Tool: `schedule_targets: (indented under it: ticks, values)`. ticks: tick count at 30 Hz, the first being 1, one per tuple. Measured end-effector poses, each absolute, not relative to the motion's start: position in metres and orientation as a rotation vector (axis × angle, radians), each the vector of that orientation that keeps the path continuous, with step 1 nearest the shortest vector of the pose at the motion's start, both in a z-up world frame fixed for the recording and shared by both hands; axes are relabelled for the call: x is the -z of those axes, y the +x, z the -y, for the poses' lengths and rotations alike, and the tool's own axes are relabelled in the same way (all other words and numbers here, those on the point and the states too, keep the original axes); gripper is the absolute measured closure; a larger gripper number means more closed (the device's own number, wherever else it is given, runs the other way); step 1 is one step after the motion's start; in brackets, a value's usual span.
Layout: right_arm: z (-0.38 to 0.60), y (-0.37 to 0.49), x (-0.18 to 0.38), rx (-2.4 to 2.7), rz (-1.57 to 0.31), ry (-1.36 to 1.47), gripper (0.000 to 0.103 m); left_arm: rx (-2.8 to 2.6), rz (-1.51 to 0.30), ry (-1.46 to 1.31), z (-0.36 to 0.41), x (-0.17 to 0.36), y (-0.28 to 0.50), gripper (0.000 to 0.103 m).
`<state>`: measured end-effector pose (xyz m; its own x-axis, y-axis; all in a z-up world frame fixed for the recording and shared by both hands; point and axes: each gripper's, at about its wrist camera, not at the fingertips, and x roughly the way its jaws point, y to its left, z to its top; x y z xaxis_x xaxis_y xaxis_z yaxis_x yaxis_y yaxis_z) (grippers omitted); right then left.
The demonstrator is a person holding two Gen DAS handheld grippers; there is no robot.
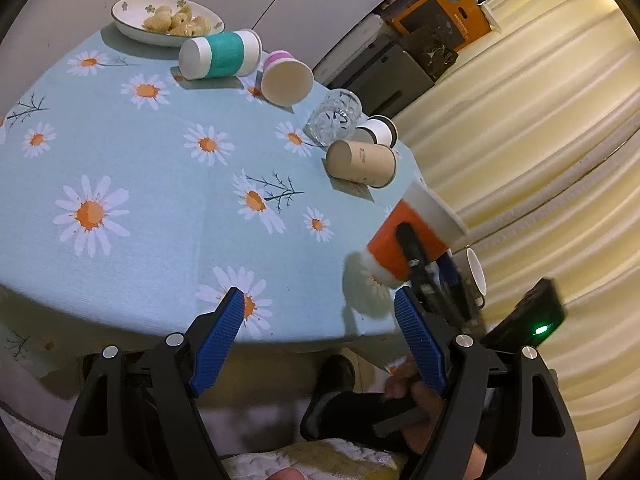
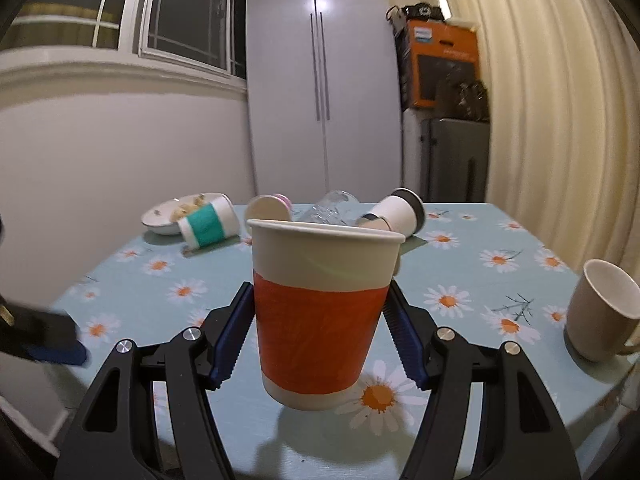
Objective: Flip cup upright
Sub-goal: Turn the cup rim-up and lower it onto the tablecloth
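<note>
Right gripper (image 2: 320, 332) at lower centre, blue pads pressed on both sides of the orange-banded white paper cup (image 2: 322, 312), mouth up, base just above the daisy-print tablecloth (image 2: 480, 248); inside not visible. Left gripper (image 1: 320, 320) spread wide, holding nothing. At right, beige ceramic mug (image 2: 600, 312) upright. Upper left, white bowl (image 1: 132, 26) of pale snacks; teal-banded paper cup (image 1: 220, 54) lying beside it.
</note>
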<state>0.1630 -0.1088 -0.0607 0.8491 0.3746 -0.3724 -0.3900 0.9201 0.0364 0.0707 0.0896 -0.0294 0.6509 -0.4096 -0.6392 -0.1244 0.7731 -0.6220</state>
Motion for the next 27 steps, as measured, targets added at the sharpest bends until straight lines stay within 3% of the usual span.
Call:
schedule_targets:
  ticks: [27]
  values:
    - [0.090,0.144,0.090,-0.360,-0.317,-0.154,0.038,0.153,-0.875,-0.672,-0.092,0.036,0.073,0.028]
